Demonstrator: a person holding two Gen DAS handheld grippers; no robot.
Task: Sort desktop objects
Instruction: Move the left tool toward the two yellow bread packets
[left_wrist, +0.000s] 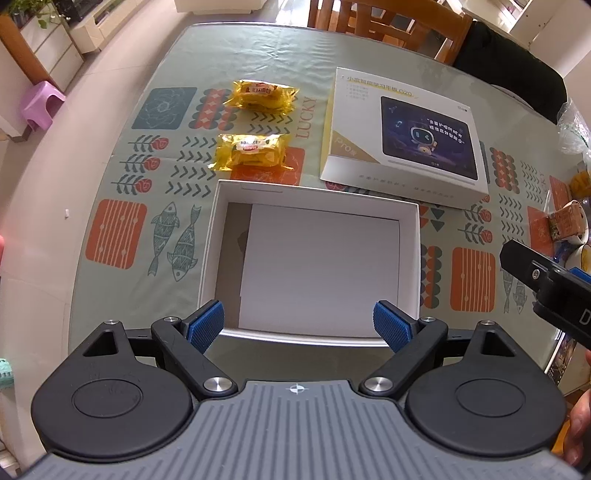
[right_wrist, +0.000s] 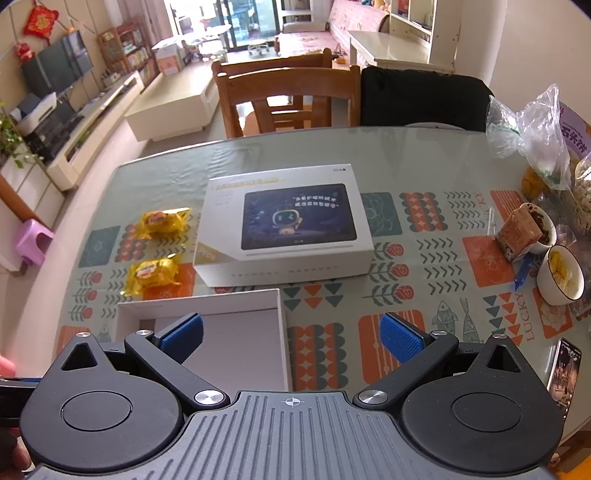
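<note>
While both my grippers hang above the patterned counter (left_wrist: 155, 74), I see the open white box tray (left_wrist: 212, 236) directly under the left gripper (left_wrist: 299, 325), its blue fingers (left_wrist: 205, 325) spread wide and holding nothing. Beyond the tray lies the tablet box lid (right_wrist: 284, 221), printed side up. The right gripper (right_wrist: 291, 336) hovers at the tray's right edge, fingers likewise spread and empty. Two yellow snack packets (left_wrist: 263, 96) (left_wrist: 251, 150) lie left of the lid, apart from each other.

Left gripper (left_wrist: 298, 326) open over white box (left_wrist: 221, 221), 2 snack packs (left_wrist: 255, 151) beyond.
</note>
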